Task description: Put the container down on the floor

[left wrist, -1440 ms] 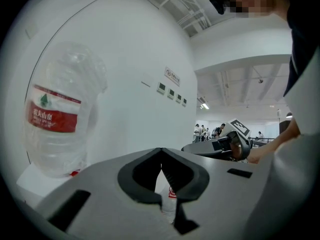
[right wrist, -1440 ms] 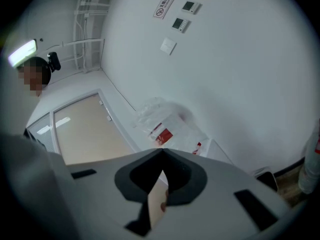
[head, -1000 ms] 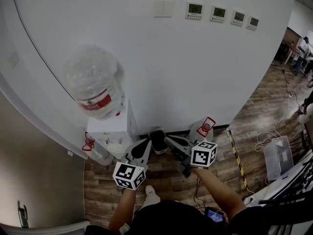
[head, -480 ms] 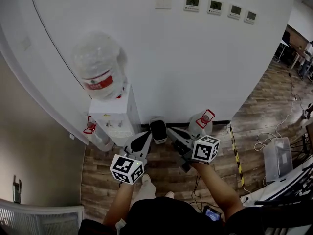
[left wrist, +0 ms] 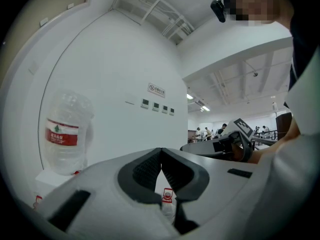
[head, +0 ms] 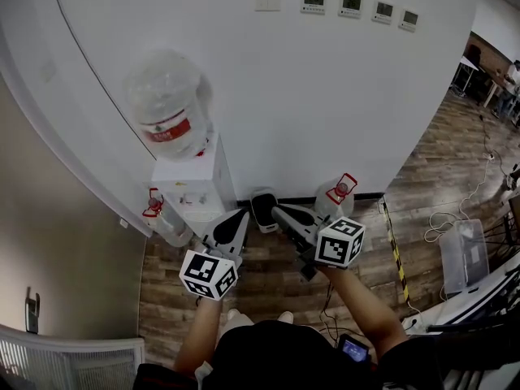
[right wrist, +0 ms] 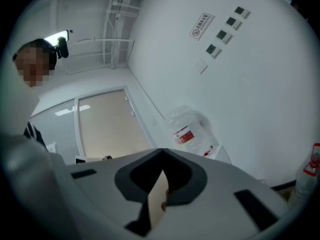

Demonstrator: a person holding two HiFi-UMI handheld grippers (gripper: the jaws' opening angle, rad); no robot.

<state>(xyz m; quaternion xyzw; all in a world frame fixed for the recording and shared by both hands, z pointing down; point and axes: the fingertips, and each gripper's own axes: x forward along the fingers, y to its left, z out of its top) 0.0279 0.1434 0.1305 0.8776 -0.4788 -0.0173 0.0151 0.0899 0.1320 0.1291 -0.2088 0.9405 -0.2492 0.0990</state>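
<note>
A small white container with a dark top (head: 262, 210) stands on the wood floor against the white wall, between the water dispenser (head: 191, 189) and a clear bottle with a red cap (head: 337, 197). In the head view my left gripper (head: 243, 215) and right gripper (head: 277, 210) point level at it from either side, with their tips close to it. Whether they touch it cannot be told. Both gripper views show the jaws shut, with nothing between them in either the left gripper (left wrist: 161, 152) or the right gripper (right wrist: 162, 152). The red-capped bottle (left wrist: 167, 201) shows below the left jaws.
A large clear bottle (head: 168, 104) sits upside down on the dispenser. Another red-capped bottle (head: 162, 222) lies at the dispenser's left. To the right are a yellow-black floor strip (head: 392, 250), loose cables and a clear plastic box (head: 463, 254). People stand far off at the right.
Both grippers have moved together toward the wall and a little upward. The dispenser and the floor bottles have shifted in the head view with that move. The jaws stayed shut.
</note>
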